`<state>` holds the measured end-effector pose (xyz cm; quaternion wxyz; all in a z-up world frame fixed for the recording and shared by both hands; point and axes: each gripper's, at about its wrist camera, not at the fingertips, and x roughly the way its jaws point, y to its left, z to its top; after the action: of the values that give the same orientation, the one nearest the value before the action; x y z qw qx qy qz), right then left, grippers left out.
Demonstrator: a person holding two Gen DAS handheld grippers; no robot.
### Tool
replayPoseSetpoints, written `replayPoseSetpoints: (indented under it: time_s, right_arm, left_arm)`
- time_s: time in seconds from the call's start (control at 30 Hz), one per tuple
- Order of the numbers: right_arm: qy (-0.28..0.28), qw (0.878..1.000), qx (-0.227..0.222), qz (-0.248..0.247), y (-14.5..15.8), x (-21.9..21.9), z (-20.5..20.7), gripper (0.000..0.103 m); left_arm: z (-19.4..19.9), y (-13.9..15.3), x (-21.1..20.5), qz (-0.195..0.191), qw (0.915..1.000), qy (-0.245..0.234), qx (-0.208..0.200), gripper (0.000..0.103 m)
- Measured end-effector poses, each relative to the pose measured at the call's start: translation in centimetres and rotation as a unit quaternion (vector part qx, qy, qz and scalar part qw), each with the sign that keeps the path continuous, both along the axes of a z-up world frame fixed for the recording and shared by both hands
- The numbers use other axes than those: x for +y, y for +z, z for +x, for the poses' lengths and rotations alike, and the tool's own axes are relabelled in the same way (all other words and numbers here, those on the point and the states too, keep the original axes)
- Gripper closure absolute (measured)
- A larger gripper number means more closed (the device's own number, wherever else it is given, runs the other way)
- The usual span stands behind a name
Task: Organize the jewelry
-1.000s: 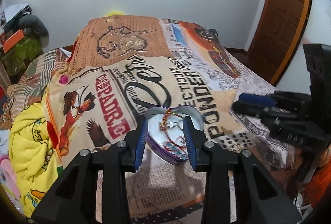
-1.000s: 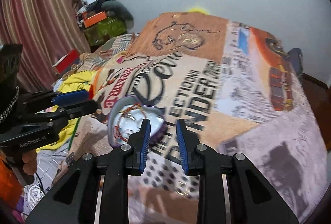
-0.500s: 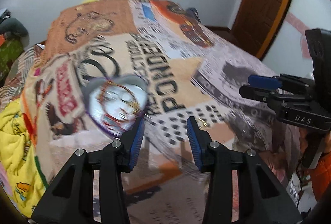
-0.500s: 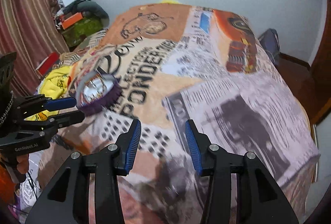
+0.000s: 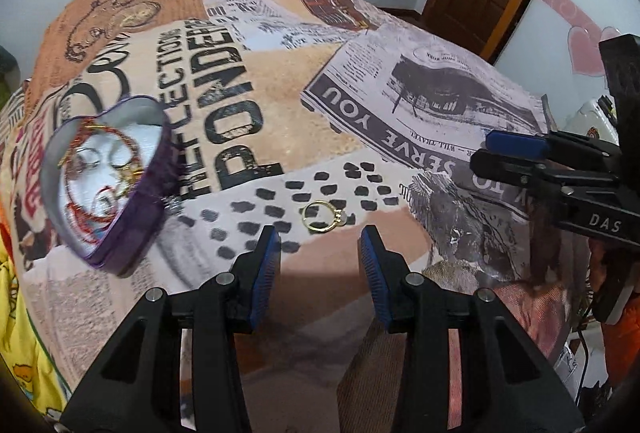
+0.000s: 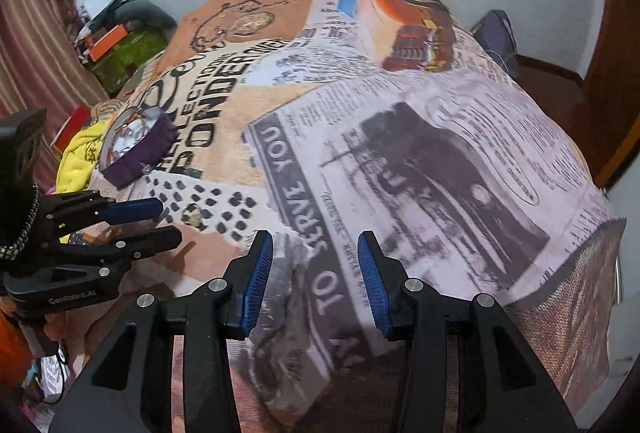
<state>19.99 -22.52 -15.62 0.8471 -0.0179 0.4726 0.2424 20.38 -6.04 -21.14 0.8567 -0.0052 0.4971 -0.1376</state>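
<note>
gold ring (image 5: 322, 217) with a small setting lies flat on the printed bedspread (image 5: 400, 137), among the black dot pattern, just ahead of the left claw (image 5: 320, 261), whose blue pads (image 5: 264, 269) stand apart with nothing between them. to its left, well apart, sits the purple heart-shaped tin (image 5: 132, 229), open, already holding red cord bracelets, rings and a gold piece against a pale lining. a small silver trinket (image 5: 173, 204) lies just beside the tin's wall; too blurred to name. the right claw (image 6: 316, 273) is also apart and empty, hovering over the newspaper print, away from the ring. risks, as judged: the ring is thin and lies flat on soft cloth, so closing pads may pinch fabric with it or skate over it and flick it into a fold; the busy dot print makes it easy to lose; the tin seems tilted on the soft bed, so a nudge could spill it; a drop from height could bounce off the rim. readable writing: "das" on the right tool body, "genrobot.ai" on the left one; on the bedspread "ponder", part of "...ections", and "to serve you" upside down. remaining small print is illegible.
</note>
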Motion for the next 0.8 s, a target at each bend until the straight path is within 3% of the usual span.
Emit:
replayPoseSetpoints:
  time_s: [0.2, 0.23, 0.3, 0.43, 0.47, 0.8]
  right_arm:
    - [-0.008, 1.000, 0.001, 0.010, 0.1, -0.9, 0.2, 0.063]
    - [-0.008, 1.000, 0.000, 0.008, 0.1, -0.9, 0.2, 0.063]
    - [-0.008, 1.000, 0.000, 0.007, 0.0, -0.8, 0.2, 0.063]
    - [-0.004, 1.000, 0.006, 0.016, -0.2, -0.3, 0.1, 0.063]
    - [-0.001, 1.000, 0.007, 0.015, -0.2, -0.1, 0.0, 0.063]
    - [0.019, 1.000, 0.011, 0.018, -0.5, 1.4, -0.2, 0.063]
  left_arm:
    - [0.8, -0.4, -0.8, 0.007, 0.9999, -0.005, -0.006, 0.062]
    - [0.9, -0.5, -0.9, 0.006, 1.0000, -0.004, -0.006, 0.065]
    - [1.1, -0.7, -1.0, 0.009, 0.9999, -0.002, -0.007, 0.079]
    - [1.2, -0.6, -0.4, -0.012, 0.9999, -0.001, -0.008, 0.079]
    - [1.0, -0.5, -0.2, -0.015, 0.9998, -0.001, -0.009, 0.098]
    - [-2.2, 1.5, 4.9, -0.034, 0.9979, 0.048, -0.028, 0.097]
